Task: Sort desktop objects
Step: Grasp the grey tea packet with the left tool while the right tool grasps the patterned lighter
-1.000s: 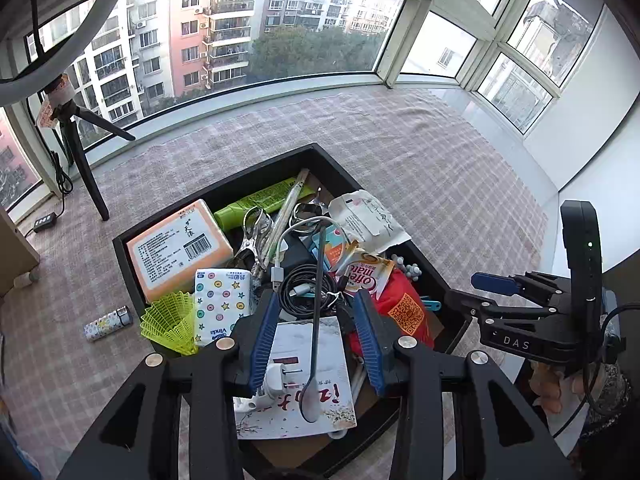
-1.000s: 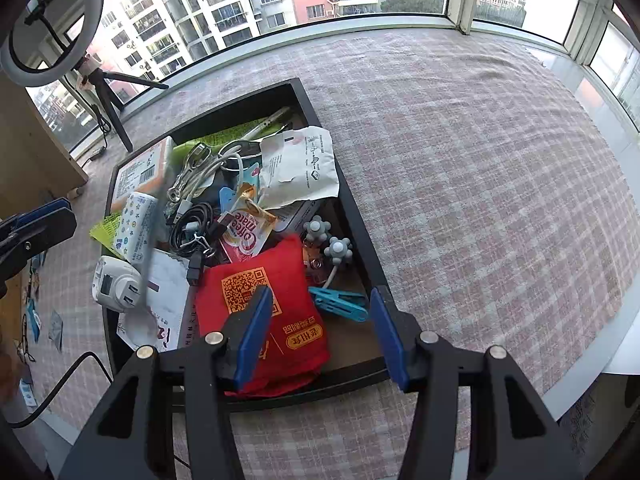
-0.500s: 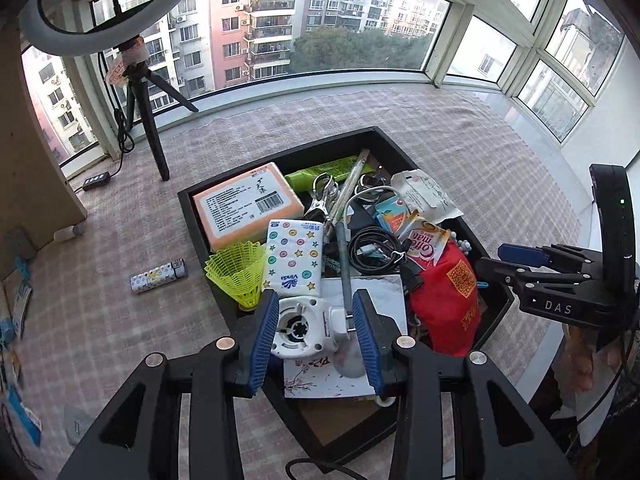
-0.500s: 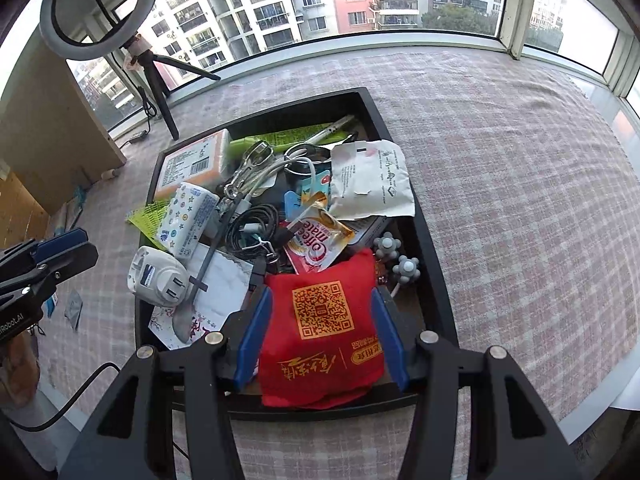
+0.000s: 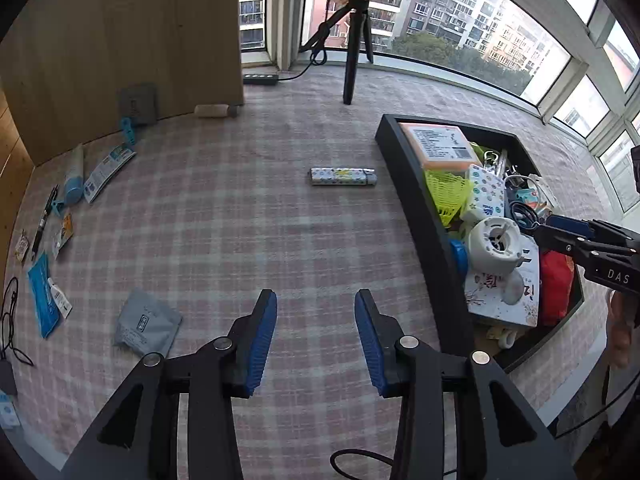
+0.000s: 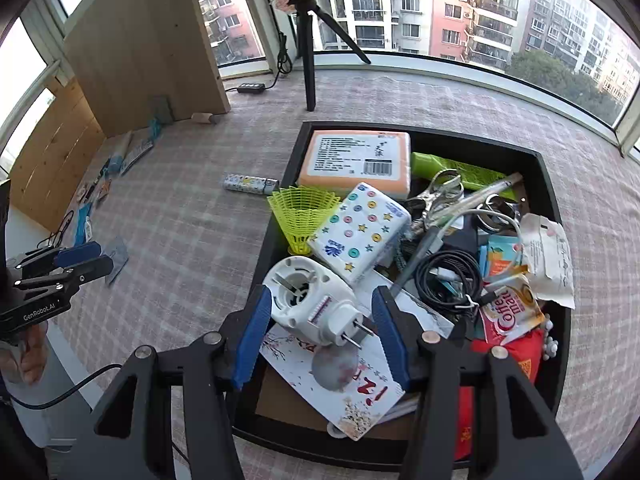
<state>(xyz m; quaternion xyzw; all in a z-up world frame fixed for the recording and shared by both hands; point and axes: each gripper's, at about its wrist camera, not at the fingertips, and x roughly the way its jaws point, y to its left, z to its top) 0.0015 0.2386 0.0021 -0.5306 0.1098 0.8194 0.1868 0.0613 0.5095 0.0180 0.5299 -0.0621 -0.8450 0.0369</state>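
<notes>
A black tray [image 6: 280, 208] full of clutter sits on the checked cloth; it also shows in the left wrist view [image 5: 416, 200]. A white plug-in device [image 6: 312, 300] lies at its near left corner, on a printed card [image 6: 352, 380]; the left wrist view shows the device too [image 5: 496, 244]. My right gripper [image 6: 320, 328] is open, its fingers on either side of the device, not closed on it. My left gripper [image 5: 316, 332] is open and empty over bare cloth left of the tray.
A patterned lighter [image 5: 342, 176] lies left of the tray. A grey packet [image 5: 146, 324], blue packets and pens lie by the wooden cabinet [image 5: 120, 48]. A tripod [image 5: 352, 52] stands behind. The tray holds an orange box [image 6: 356, 160], tissue pack [image 6: 360, 232], yellow shuttlecock [image 6: 300, 212], cables, red pouch.
My left gripper has let go of the white device and swung left over the cloth. My right gripper has moved left from the red pouch to straddle the device.
</notes>
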